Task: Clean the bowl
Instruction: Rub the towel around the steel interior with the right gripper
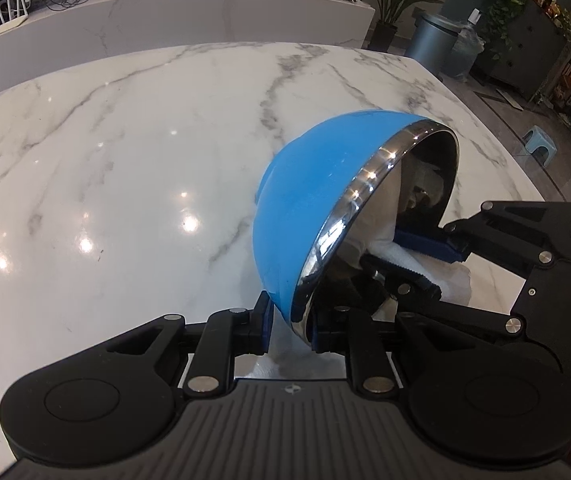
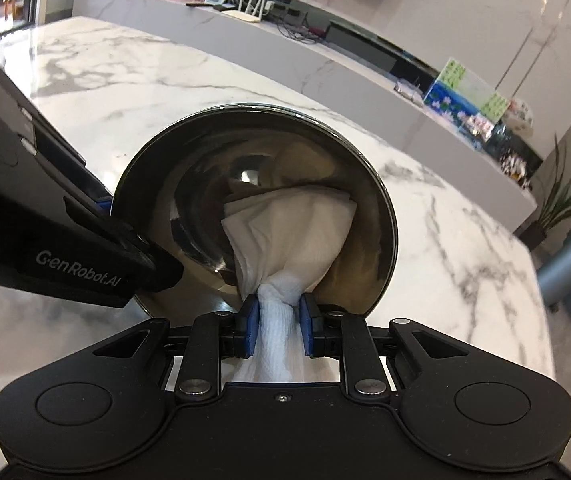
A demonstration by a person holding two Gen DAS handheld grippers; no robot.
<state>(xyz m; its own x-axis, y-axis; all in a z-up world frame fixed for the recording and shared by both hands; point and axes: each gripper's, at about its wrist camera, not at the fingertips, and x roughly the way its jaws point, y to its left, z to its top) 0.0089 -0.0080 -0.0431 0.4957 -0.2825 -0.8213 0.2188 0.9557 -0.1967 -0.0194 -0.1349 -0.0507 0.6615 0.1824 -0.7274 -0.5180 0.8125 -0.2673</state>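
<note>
A bowl, blue outside and shiny steel inside, is tipped on its side above the marble table. My left gripper is shut on the bowl's rim at its lower edge. In the right wrist view the bowl's steel inside faces the camera. My right gripper is shut on a bunched white paper towel, whose loose end is pressed into the bowl. The right gripper and the towel also show in the left wrist view, at the bowl's mouth. The left gripper's body is at the bowl's left rim.
The white marble table spreads under both grippers. A long marble counter with small items runs behind it. A grey bin and potted plants stand past the table's far right corner.
</note>
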